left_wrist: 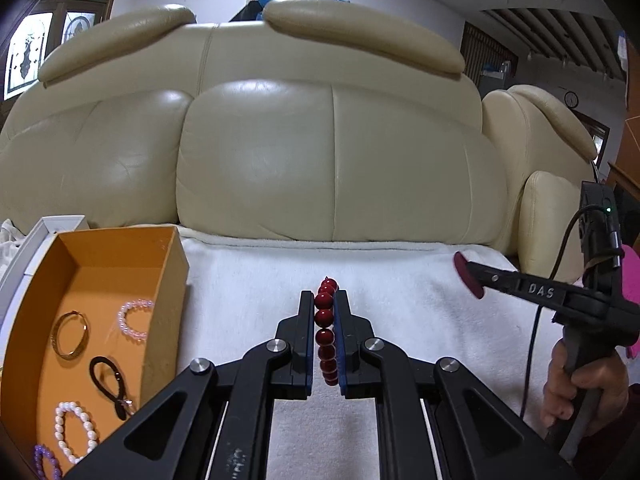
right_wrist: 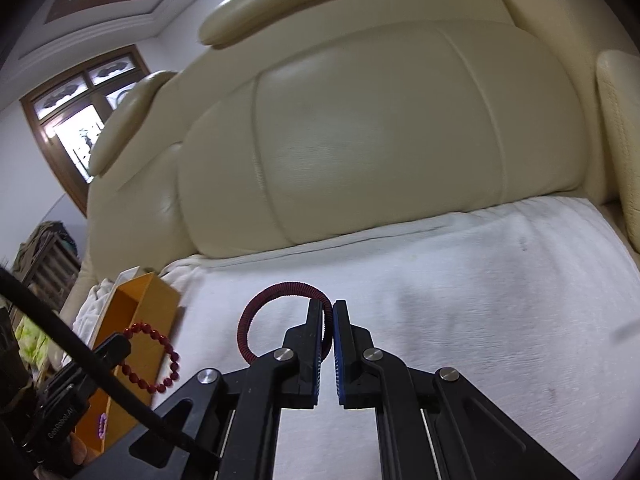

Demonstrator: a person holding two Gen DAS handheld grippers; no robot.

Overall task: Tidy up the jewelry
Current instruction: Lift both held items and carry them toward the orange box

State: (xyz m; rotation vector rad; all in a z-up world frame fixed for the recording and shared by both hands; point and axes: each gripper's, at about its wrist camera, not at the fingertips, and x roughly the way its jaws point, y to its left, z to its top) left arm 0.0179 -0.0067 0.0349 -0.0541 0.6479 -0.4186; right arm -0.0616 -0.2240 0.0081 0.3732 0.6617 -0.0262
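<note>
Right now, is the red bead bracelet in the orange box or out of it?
Out: the left gripper holds the red bead bracelet beside the orange box.

2 wrist fisheyes face the sofa (left_wrist: 332, 152) (close, angled down), sharing its blanket (right_wrist: 460, 280).

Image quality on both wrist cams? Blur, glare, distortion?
Left wrist: sharp, strong fisheye bowing, dark vignette corners, glare patches on the sofa; red bead bracelet crisp. Right wrist: motion blur smears the white towel and sofa back, window blown out; dark red ring stays readable.
</note>
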